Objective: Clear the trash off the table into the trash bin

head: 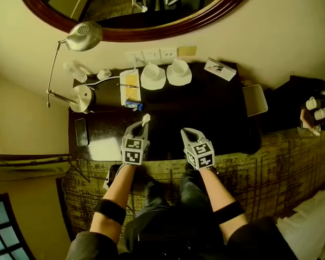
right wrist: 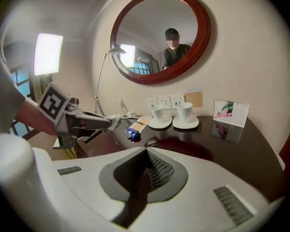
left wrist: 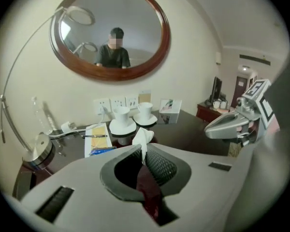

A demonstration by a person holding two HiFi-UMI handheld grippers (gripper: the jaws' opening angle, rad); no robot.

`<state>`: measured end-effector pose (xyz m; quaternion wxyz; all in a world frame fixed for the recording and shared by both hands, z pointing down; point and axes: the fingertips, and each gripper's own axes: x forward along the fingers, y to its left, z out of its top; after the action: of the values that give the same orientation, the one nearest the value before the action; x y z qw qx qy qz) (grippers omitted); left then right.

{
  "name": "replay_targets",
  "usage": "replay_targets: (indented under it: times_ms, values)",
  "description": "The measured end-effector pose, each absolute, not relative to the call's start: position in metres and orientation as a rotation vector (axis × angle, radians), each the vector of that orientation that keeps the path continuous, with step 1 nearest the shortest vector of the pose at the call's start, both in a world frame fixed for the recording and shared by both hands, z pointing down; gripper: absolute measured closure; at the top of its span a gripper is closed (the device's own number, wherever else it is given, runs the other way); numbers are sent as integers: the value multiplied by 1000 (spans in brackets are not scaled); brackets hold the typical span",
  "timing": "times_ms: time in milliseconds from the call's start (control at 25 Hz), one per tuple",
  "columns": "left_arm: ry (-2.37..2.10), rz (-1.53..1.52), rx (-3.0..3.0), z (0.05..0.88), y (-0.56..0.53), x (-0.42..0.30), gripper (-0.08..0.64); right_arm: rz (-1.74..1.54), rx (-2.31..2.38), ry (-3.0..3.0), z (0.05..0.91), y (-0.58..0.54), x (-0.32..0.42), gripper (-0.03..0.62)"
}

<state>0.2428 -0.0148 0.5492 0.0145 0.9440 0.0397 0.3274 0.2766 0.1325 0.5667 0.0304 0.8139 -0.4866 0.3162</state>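
On table [head: 216,107], two cups [head: 151,71], contents unclear.

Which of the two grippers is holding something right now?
The left gripper: its jaws pinch a white crumpled tissue. The right gripper is shut with nothing between its jaws.

On the counter [head: 216,112], the notepad [head: 130,85] lies left of the cups [head: 153,73], the lamp base [head: 82,98] farther left, the card [head: 220,69] to their right, and the wrapper [head: 132,105] before them, leftward.
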Motion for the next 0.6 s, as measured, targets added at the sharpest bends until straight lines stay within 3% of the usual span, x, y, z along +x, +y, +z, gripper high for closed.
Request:
replay_targets:
  times_ms: [280,600]
  values:
    - [-73,761,2959,490,-31,204,545,776,2529,-1592,508,95,279,589]
    - [-298,717,2915,480,-62,161,545,695,2361,-1790,480,39,246,589]
